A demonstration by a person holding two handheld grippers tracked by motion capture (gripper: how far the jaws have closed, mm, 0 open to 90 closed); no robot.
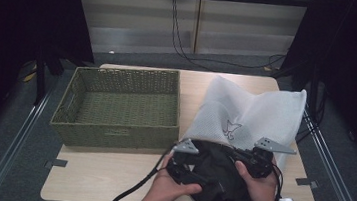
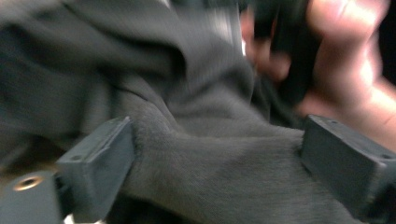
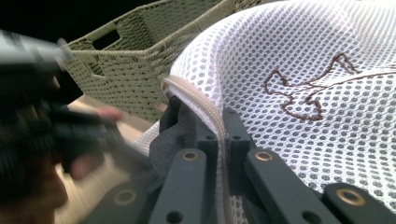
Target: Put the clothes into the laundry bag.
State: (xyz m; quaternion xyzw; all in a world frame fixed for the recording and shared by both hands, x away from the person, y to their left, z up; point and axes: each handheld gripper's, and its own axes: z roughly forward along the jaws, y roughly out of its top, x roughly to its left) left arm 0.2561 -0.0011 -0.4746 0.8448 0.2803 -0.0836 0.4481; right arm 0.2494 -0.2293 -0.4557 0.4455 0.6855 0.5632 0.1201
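High view: a person stands at a wooden table (image 1: 108, 173) and works a dark grey garment (image 1: 219, 167) at the mouth of a white mesh laundry bag (image 1: 250, 113), which lies on the table's right half. An olive woven basket (image 1: 120, 107) sits to the left, well apart from the work.

Right gripper view: the right gripper (image 3: 223, 135) has its jaws pressed together on the bag's rim (image 3: 205, 107), a pale corded hem, holding the opening up. The mesh carries a brown embroidered outline. Dark cloth sits just inside the rim.

Left gripper view: the left gripper (image 2: 210, 154) has its jaws spread wide, with a thick fold of the garment lying between them. The pads do not seem to press on the cloth. The picture is blurred, and the person's other hand (image 2: 345, 60) shows beyond.

The step in hand appears to be moving the garment through the bag's mouth; whether in or out cannot be told. The next move likely calls for the left jaws to close on a fresh fold of cloth while the right grip keeps the rim lifted, so the mouth does not collapse.
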